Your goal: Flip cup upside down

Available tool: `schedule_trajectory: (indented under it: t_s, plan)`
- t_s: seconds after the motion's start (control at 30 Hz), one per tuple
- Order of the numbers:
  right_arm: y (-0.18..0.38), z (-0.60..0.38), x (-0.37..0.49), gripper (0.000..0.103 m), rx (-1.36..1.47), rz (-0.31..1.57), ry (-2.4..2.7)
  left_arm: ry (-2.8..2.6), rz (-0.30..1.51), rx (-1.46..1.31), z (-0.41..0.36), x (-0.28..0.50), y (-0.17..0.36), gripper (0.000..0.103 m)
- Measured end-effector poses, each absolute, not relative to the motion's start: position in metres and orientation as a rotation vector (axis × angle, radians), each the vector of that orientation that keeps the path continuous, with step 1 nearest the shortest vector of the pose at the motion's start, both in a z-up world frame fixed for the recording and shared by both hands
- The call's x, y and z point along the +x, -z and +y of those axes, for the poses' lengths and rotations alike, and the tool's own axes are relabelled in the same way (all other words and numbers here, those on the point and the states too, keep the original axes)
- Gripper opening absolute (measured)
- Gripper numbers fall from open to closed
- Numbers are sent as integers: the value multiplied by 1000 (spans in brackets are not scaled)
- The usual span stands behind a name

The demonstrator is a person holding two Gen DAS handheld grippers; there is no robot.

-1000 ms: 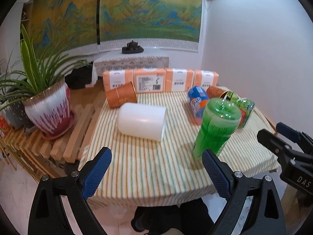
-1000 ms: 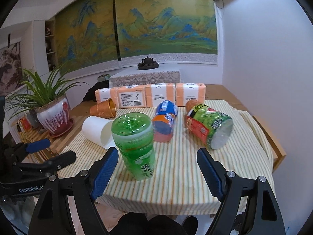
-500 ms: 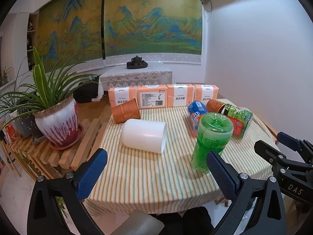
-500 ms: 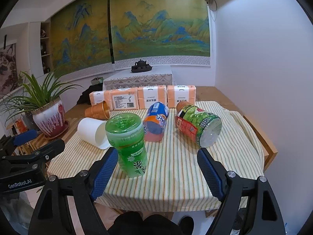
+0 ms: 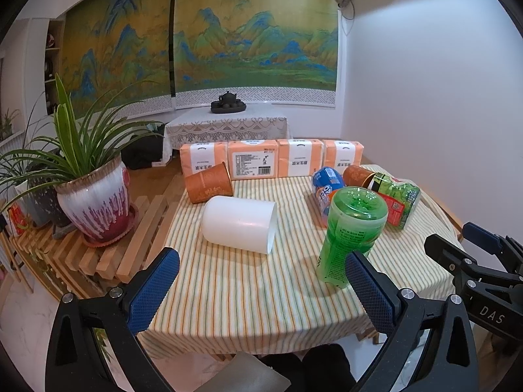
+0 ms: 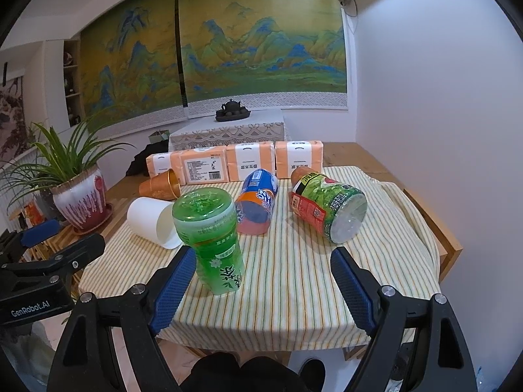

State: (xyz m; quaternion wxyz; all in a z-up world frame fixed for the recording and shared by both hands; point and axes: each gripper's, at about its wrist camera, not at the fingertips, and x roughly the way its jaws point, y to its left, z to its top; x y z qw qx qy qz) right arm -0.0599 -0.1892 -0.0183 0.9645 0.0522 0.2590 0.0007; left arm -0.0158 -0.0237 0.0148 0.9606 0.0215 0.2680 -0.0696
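1. The white cup (image 5: 238, 223) (image 6: 152, 222) is lying on its side on the striped cloth (image 5: 248, 281) (image 6: 294, 277) of the bench, mouth facing right.
2. The left tool (image 5: 261, 289) is hanging wide open and empty at the near edge of the bench, short of the cup.
3. The right tool (image 6: 263, 285) is also gaping wide, gripping nothing.
4. A green bottle (image 5: 349, 232) (image 6: 209, 236) is standing upside down just right of the cup.
5. An orange cup (image 5: 209, 184) (image 6: 160, 187) is lying behind it.

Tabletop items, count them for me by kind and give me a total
White cup: 1
Orange cups: 2
Cut bottle cups, green, blue, red-and-green: 3
Tissue packs: 4
Total: 10
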Motion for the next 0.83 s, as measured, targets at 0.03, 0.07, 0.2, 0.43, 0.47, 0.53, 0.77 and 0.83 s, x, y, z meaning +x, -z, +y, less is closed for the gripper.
schedule_trajectory:
  t_s: [0.03, 0.07, 0.2, 0.43, 0.47, 0.53, 0.77, 0.83]
  plan:
    - [18, -189, -60, 81, 106, 524, -3, 142, 544, 43, -24, -16, -14, 102]
    - [18, -189, -60, 82, 107, 523, -4, 142, 545, 42, -24, -16, -14, 102]
    - [19, -189, -59, 82, 107, 524, -6, 143, 545, 44, -24, -16, -14, 102]
    - [19, -189, -58, 82, 109, 526, -3, 148, 551, 45, -25, -14, -12, 102]
    - [19, -189, -58, 82, 110, 526, -3, 149, 551, 45, -25, -14, -12, 102]
    - [19, -189, -57, 82, 111, 527, -2, 149, 552, 45, -25, -13, -12, 102]
    - [21, -190, -55, 82, 114, 532, -1, 149, 554, 42, -25, -10, -10, 102]
    - [22, -191, -54, 82, 115, 534, -1, 144, 555, 43, -25, -8, -10, 102]
